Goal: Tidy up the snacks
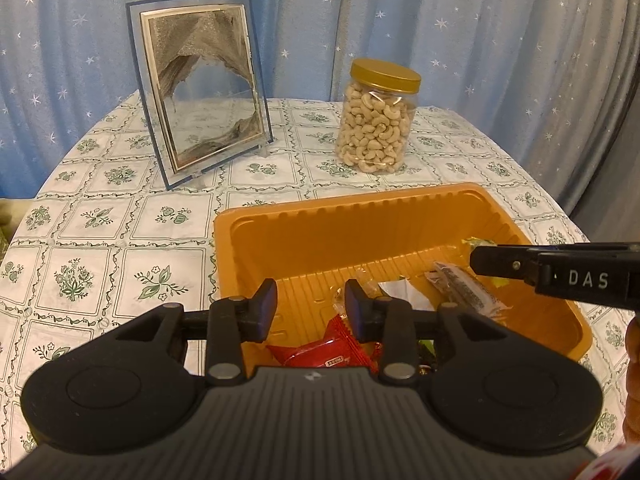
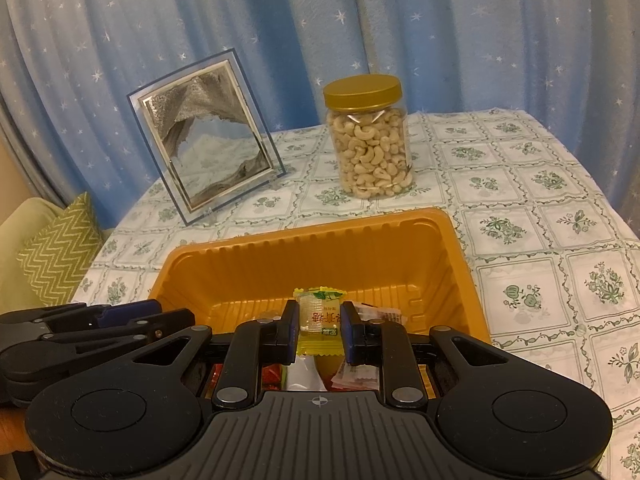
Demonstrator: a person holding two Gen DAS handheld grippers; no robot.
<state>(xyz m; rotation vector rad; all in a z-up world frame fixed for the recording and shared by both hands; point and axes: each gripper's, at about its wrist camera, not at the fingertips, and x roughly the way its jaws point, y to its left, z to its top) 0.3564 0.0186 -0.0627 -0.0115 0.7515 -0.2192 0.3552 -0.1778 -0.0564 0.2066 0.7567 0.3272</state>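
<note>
Now the right gripper (image 2: 320,330) is pinching a crinkly yellow candy wrapper (image 2: 319,320) above the ribbed orange plastic tray (image 2: 464,276); the left gripper (image 1: 310,308) is hovering, jaws spread, empty.

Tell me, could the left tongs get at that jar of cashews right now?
Probably yes. The left tongs are open and empty, and the jar stands alone on the cloth beyond the orange tray, with nothing between except the tray itself.

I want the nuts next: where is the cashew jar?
The cashew jar stands upright on the tablecloth behind the orange tray, right of the picture frame.
</note>
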